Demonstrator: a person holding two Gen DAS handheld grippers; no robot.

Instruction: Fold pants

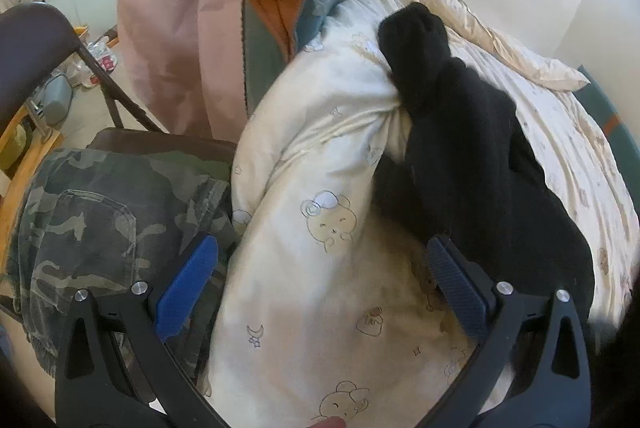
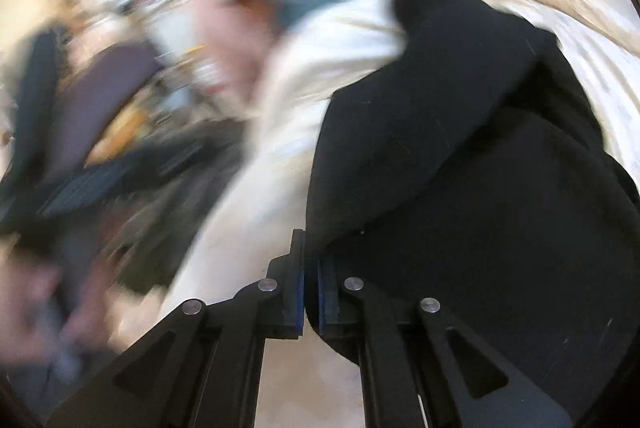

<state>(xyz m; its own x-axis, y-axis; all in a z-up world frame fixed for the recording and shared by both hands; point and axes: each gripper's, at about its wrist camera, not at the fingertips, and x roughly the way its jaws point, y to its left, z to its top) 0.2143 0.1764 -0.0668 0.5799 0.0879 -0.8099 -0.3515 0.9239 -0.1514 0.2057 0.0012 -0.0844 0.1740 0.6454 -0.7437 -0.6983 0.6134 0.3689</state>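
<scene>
On the bed's cream quilt [image 1: 320,187], black pants [image 1: 472,147] are lying toward its right side, the right hand-held gripper [image 2: 311,302] pinching their edge, the left hand-held gripper [image 1: 320,268] hovering spread.

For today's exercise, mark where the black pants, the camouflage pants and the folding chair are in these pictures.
black pants [image 1: 472,147], left wrist view, middle of the dark cloth on the bedding
camouflage pants [image 1: 96,220], left wrist view, on the back pocket
folding chair [image 1: 36,39], left wrist view, on the dark backrest
</scene>
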